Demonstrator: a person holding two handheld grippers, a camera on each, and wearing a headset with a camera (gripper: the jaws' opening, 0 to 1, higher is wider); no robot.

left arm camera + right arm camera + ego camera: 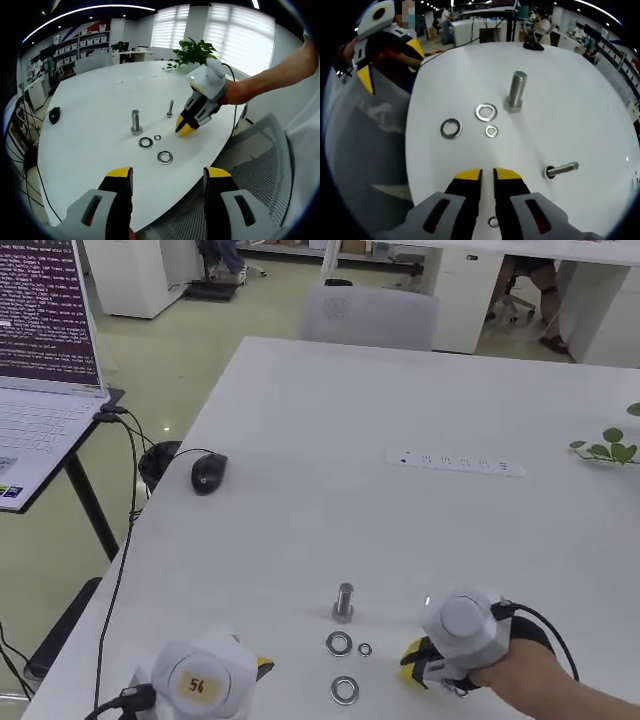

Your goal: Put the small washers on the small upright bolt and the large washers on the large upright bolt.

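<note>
The large upright bolt (pixel 343 602) (pixel 136 122) (pixel 516 90) stands on the white table. Two large washers (pixel 339 644) (pixel 345 690) and a small washer (pixel 365 649) lie flat just in front of it. In the left gripper view the small bolt (pixel 170 108) stands upright behind them. My right gripper (pixel 418 668) (pixel 183 128) (pixel 488 175) hovers low beside the washers, jaws shut with nothing between the tips. Another small washer (pixel 493 221) lies on the table under its jaws, near the small bolt (pixel 561 169). My left gripper (pixel 167 175) (pixel 390 62) is open at the table's near edge.
A black mouse (pixel 208 473) and a white power strip (pixel 455 463) lie farther back on the table (pixel 300 440). A laptop (pixel 40 370) sits on a stand to the left. A plant (pixel 612 445) is at the right edge, and a mesh chair (pixel 260 170) is close to the near edge.
</note>
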